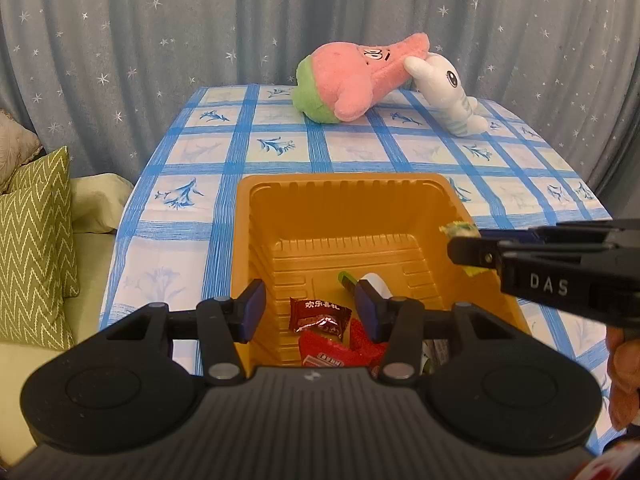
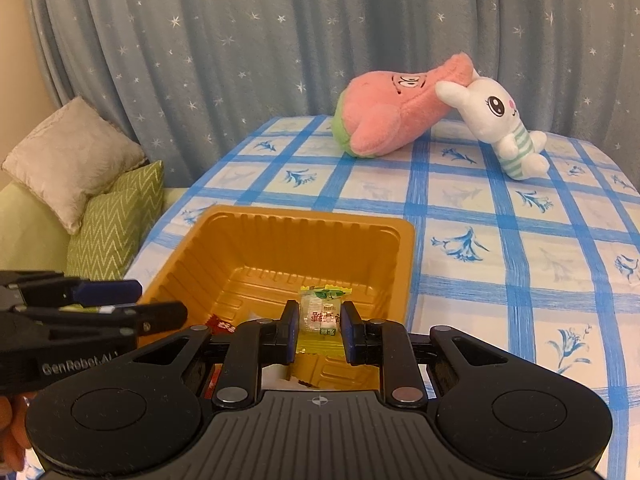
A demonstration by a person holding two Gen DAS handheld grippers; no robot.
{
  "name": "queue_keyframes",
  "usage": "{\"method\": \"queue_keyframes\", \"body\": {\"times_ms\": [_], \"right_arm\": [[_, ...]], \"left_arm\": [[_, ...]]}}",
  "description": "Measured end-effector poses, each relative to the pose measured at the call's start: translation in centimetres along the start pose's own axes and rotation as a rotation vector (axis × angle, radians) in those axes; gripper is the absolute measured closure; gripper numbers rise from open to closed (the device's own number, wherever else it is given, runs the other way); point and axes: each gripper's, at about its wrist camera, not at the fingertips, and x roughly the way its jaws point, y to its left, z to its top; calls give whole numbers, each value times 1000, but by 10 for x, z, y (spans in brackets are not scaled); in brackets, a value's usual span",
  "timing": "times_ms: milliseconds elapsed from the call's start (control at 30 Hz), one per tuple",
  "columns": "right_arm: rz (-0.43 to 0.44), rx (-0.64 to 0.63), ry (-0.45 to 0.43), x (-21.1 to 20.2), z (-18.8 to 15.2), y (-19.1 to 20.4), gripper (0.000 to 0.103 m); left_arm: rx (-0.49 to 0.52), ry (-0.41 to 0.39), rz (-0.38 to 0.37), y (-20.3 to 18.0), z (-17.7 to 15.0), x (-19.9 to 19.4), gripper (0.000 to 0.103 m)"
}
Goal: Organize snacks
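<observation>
An orange plastic tray [image 1: 244,240] stands on the blue-checked tablecloth [image 1: 280,148]. In its near end lie a dark red snack packet [image 1: 320,314], a red packet [image 1: 332,350] and a green-and-white one [image 1: 360,284]. My left gripper [image 1: 310,312] hangs over these with its blue pads apart and nothing between them. From the right, my right gripper [image 1: 466,242] reaches over the tray's rim. In the right wrist view the right gripper [image 2: 321,330] is shut on a clear yellow-green candy packet [image 2: 322,312] above the tray [image 2: 400,264]. The left gripper [image 2: 160,302] shows at the left.
A pink plush [image 1: 360,76] and a white rabbit plush [image 1: 448,88] lie at the table's far end before a starred curtain. Off the table's left edge are a green zigzag cushion [image 1: 36,240] and a beige one [image 2: 68,160]. A hand [image 1: 624,380] shows at the right edge.
</observation>
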Motion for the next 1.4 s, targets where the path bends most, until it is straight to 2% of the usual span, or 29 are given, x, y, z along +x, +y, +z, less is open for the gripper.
{"method": "queue_keyframes", "body": {"times_ms": [67, 133, 200, 233, 267, 333, 367, 400, 467, 533, 667, 1067, 1400], "right_arm": [[10, -1, -7, 0, 2, 2, 81], [32, -2, -18, 0, 5, 3, 81], [49, -3, -18, 2, 7, 4, 80], [56, 7, -17, 2, 8, 3, 80], [67, 18, -19, 2, 9, 2, 79], [65, 24, -33, -1, 10, 0, 70], [60, 29, -42, -3, 9, -1, 57], [59, 38, -48, -6, 9, -3, 51], [40, 53, -55, -10, 8, -8, 50], [20, 66, -59, -16, 6, -12, 48], [-18, 83, -55, -28, 1, -20, 39], [-63, 106, -25, -79, -21, -13, 33], [-73, 103, -19, -135, -44, 7, 23]], "left_arm": [[-2, -1, 1, 1, -1, -1, 57], [-3, 0, 6, 1, -1, -1, 52], [-4, -5, 17, 1, -2, -2, 34], [-3, -11, 25, 2, -3, -3, 31], [1, -13, 32, 2, -4, -4, 31], [2, -12, 35, 3, -7, -5, 31], [1, -10, 35, 4, -8, -6, 31], [0, -10, 36, 4, -9, -7, 31], [0, -16, 42, 4, -10, -10, 29], [3, -29, 55, 3, -12, -14, 23], [8, -39, 72, 0, -17, -22, 17], [-46, -69, 80, -12, -36, -74, 0], [-83, -103, 87, -33, -56, -136, 0]]}}
